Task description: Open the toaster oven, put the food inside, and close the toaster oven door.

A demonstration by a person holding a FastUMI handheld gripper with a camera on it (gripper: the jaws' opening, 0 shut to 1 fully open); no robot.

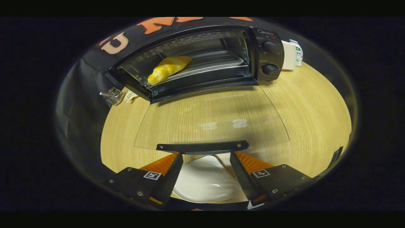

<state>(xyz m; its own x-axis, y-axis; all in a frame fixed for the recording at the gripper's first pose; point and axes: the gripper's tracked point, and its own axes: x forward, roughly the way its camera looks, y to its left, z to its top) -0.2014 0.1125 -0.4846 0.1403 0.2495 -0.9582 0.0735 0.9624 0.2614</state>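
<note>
- A pale wood-grain worktop (303,110) carries a black toaster oven (196,60) backed against the booth's dark cloth wall.
- The oven's glass door (208,123) lies folded down flat, its dark handle (202,147) just ahead of the fingertips.
- A yellow pastry (168,68) rests on the tray inside the oven.
- The hand-held gripper (205,158) hangs with fingers apart, gripping nothing, above a white plate (204,182).
- A white box (289,55) stands beside the oven's knobs.
</note>
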